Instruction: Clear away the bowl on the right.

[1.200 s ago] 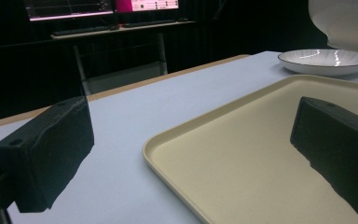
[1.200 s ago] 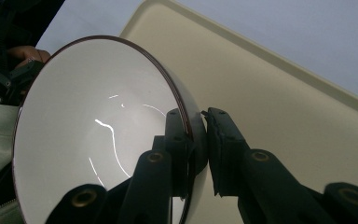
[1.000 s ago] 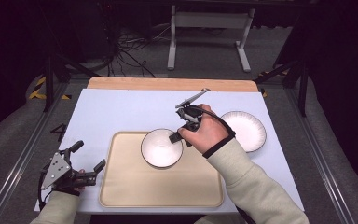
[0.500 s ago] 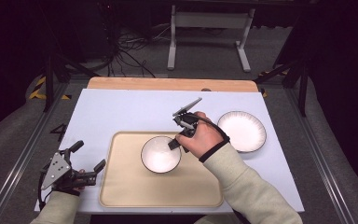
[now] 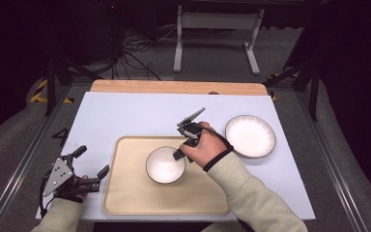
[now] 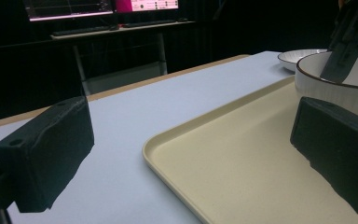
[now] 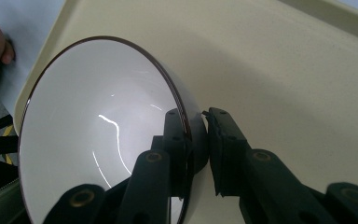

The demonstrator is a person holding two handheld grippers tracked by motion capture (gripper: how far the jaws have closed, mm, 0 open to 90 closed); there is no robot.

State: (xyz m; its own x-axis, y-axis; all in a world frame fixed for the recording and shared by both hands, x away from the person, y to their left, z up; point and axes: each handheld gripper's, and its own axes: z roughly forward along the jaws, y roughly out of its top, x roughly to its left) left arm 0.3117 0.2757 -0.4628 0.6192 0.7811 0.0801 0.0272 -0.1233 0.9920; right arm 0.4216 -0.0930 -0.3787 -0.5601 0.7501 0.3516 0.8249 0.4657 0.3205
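White worktop (image 5: 125, 116) carries a beige tray (image 5: 135, 193); the right gripper (image 7: 205, 140), fingers pinching the bowl (image 5: 165, 165) rim, has drawn it farther onto the tray, away from the plate (image 5: 250, 136). Left gripper (image 5: 91, 166) stays beside the tray, fingers spread.

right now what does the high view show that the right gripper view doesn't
High view alone: the second dish, a plate, on the table right of the tray, and the left gripper, open, beside the tray's left edge. Right gripper view alone: the right gripper clamping the bowl's rim, one jaw inside, one outside. Both: the white bowl and the beige tray.
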